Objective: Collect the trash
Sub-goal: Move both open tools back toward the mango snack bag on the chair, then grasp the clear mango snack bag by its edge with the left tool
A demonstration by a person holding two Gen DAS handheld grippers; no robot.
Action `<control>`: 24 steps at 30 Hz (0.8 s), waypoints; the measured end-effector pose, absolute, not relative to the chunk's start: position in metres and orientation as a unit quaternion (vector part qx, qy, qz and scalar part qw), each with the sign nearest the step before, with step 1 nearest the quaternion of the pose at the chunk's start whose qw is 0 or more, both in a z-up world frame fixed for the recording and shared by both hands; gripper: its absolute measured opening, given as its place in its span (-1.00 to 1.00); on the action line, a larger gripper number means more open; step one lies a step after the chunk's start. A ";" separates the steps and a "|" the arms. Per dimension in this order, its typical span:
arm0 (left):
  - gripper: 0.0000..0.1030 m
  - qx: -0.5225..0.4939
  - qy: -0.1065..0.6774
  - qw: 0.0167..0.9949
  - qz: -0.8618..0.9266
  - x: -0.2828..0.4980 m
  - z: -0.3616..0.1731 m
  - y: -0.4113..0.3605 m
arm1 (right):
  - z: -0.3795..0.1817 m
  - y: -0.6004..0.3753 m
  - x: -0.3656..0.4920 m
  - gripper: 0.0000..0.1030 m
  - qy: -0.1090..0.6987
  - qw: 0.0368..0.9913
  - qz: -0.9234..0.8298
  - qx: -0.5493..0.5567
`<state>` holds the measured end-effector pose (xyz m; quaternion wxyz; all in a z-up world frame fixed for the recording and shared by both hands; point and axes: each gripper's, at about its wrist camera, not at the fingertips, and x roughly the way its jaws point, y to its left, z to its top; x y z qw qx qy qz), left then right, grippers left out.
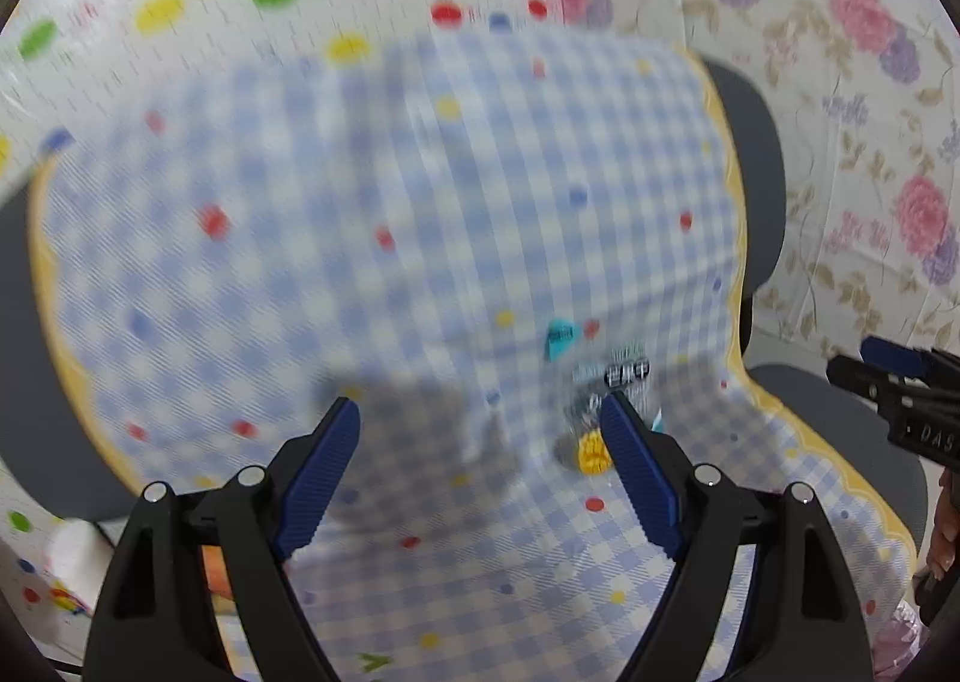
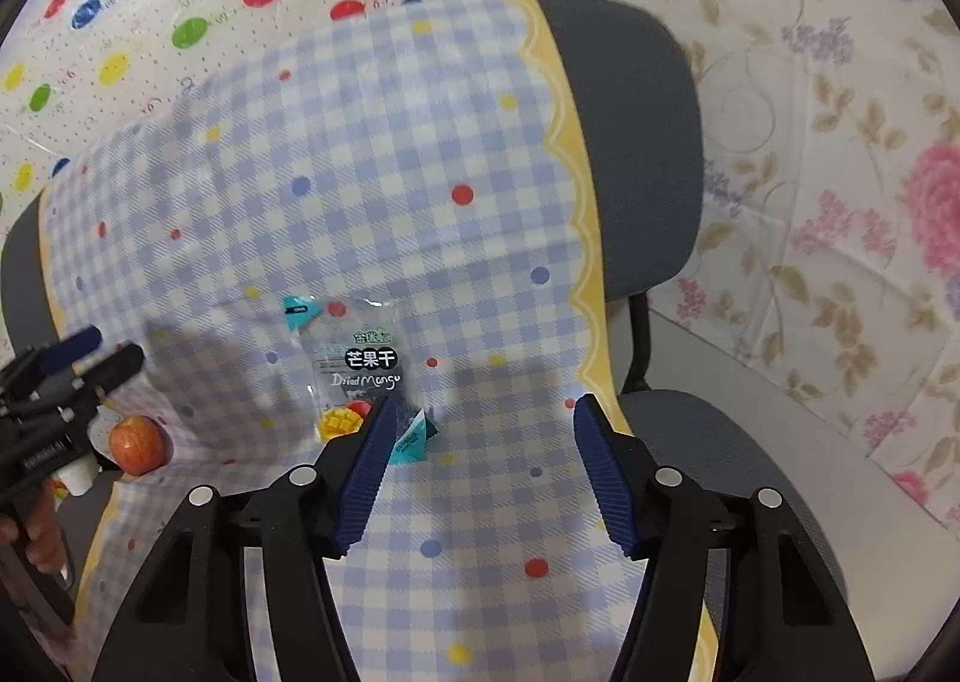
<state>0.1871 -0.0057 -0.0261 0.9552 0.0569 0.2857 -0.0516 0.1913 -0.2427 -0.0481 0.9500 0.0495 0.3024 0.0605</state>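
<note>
Lying on the checked cloth (image 2: 372, 154), a dried mango wrapper (image 2: 360, 364) sits at eleven o'clock of the right gripper (image 2: 483, 418). Both it and the left gripper (image 1: 480, 412) have jaws apart, holding nothing.

Black frames, blue pads on both my tools

My left gripper (image 1: 480, 415) and right gripper (image 2: 483, 412) share a build: black angular arms with triangular cut-outs, silver round screws at the joints, and ribbed dark-blue pads (image 2: 603, 478) on the fingers. White lettering, too small to read, marks the black bodies.
</note>
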 end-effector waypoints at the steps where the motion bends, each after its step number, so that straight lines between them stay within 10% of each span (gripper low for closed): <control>1: 0.55 0.054 0.296 0.952 -0.058 0.194 -0.037 -0.007 | -0.054 -0.243 0.198 0.10 0.307 0.948 0.063 0.051; 7: 0.35 0.036 0.344 0.934 -0.091 0.231 -0.091 -0.016 | -0.095 -0.241 0.236 -0.20 0.339 0.937 0.060 0.056; 24: -0.21 -0.008 0.402 0.899 -0.172 0.292 -0.139 -0.043 | -0.124 -0.243 0.269 -0.19 0.365 0.927 0.067 0.059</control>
